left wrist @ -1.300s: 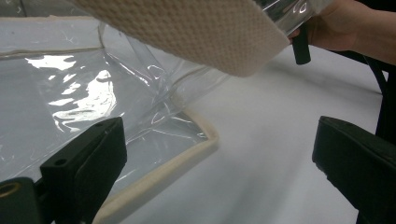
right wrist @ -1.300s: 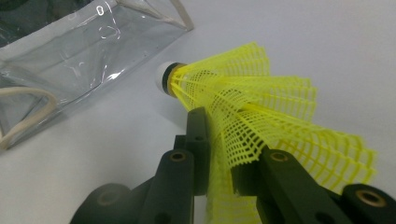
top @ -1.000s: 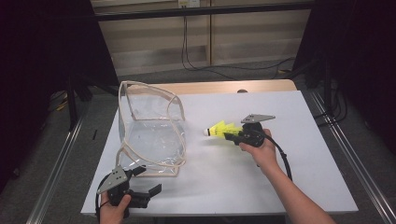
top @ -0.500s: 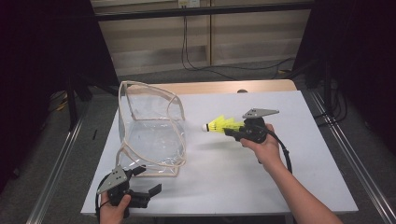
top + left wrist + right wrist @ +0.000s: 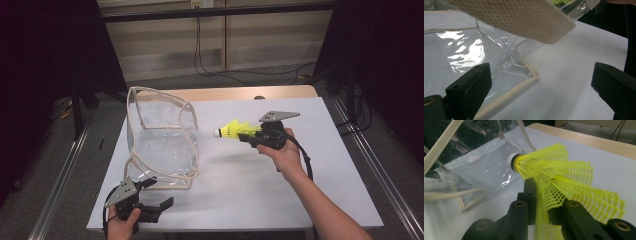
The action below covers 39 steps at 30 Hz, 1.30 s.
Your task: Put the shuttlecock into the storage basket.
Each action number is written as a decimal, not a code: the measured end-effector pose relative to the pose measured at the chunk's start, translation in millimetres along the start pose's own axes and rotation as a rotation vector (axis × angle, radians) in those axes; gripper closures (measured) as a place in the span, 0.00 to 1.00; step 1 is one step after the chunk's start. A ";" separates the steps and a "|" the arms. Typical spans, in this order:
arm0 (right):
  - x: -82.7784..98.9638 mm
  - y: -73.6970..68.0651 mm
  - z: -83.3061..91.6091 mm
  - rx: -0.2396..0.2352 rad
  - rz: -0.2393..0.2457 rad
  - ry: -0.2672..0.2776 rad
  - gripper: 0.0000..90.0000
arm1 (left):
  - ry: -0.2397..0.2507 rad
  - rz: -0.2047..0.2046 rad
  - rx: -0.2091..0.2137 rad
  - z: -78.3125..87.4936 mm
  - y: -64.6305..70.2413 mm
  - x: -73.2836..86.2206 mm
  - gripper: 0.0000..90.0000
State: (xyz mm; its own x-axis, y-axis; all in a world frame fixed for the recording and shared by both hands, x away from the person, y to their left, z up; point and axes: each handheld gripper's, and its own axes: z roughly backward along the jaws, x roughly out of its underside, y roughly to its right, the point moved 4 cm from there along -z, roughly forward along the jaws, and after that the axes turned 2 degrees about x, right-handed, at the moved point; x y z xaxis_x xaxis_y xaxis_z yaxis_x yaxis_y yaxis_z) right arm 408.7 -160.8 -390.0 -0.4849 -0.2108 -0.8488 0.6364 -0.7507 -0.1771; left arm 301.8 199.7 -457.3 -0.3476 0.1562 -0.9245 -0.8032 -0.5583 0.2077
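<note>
A yellow mesh shuttlecock (image 5: 234, 131) with a white cork tip hangs above the table, cork pointing left toward a clear plastic bag (image 5: 160, 140). My right gripper (image 5: 247, 136) is shut on its skirt. In the right gripper view both black jaws pinch the shuttlecock (image 5: 554, 175) at the right gripper (image 5: 543, 200), with the bag (image 5: 481, 170) just beyond. The bag has cream webbing trim and stands upright at the table's left. My left gripper (image 5: 159, 192) sits open at the front left, by the bag's lower corner. In the left gripper view, the left gripper (image 5: 541, 90) holds nothing, beside the bag (image 5: 461, 50).
The white table (image 5: 310, 190) has bare room at the middle and right. A cream bag strap (image 5: 519, 17) crosses close above my left gripper. Metal rails run along both sides of the table, and a wooden strip edges its far side.
My right gripper has lifted the shuttlecock a little higher, still beside the bag's upper right. The left gripper and the bag have stayed put.
</note>
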 end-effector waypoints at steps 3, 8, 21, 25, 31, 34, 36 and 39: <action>-4.2 -1.6 1.6 0.000 0.005 0.003 0.89 | 0.000 0.000 0.000 -0.1 -0.1 0.0 0.04; -10.5 -3.0 4.9 0.000 0.010 0.004 0.89 | -0.003 -0.007 0.002 -0.2 -0.4 0.0 0.04; -26.4 -10.0 11.7 -0.001 0.035 0.004 0.89 | -0.001 -0.002 0.002 -0.3 -0.2 -0.2 0.04; -30.6 -11.9 12.8 -0.008 0.038 0.008 0.89 | 0.000 -0.002 0.003 -0.5 -0.2 -0.2 0.04; -36.9 -16.0 13.1 -0.015 0.042 0.017 0.89 | 0.002 -0.001 0.003 -0.3 -0.3 -0.4 0.04; -40.4 -19.2 13.3 -0.018 0.049 0.018 0.89 | 0.000 -0.002 0.004 -0.1 -0.2 -0.4 0.04; -42.9 -21.1 13.7 -0.017 0.051 0.018 0.89 | 0.001 -0.003 0.004 -0.1 -0.2 -0.6 0.04; -46.5 -23.9 13.7 -0.026 0.049 0.027 0.89 | 0.000 -0.002 0.004 -0.1 -0.3 -0.5 0.04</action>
State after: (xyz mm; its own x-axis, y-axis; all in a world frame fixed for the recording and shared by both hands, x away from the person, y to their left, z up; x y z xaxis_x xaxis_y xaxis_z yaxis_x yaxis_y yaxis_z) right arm 407.8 -141.6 -339.5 -0.4368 -0.2301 -0.8696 0.6747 -0.7232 -0.1475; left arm 302.3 199.6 -457.0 -0.3460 0.1568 -0.9250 -0.8056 -0.5550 0.2073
